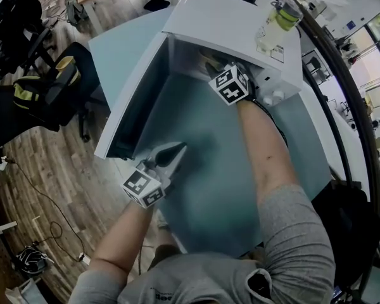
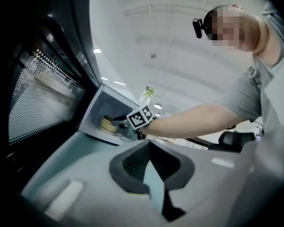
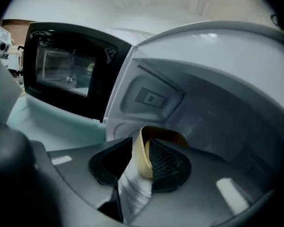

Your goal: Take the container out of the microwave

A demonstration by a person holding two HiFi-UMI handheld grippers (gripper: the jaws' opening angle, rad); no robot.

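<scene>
The white microwave point(image 1: 228, 18) stands on the teal table point(image 1: 209, 189) with its door point(image 1: 130, 100) swung open to the left. Inside lies a low tan container point(image 3: 144, 155), also seen from the left gripper view as the container point(image 2: 107, 123). My right gripper point(image 3: 143, 167) reaches into the cavity, one jaw inside the container and one outside, astride its rim; the jaws stand apart and I see no firm press on it. My left gripper point(image 1: 177, 149) rests low over the table in front of the door, open, with only table between its jaws.
A clear bottle with a yellow-green cap point(image 1: 278, 21) stands on top of the microwave. The open door point(image 3: 66, 70) walls off the left side. Black office chairs point(image 1: 50, 87) stand on the wooden floor at left. The table's near edge is close to my body.
</scene>
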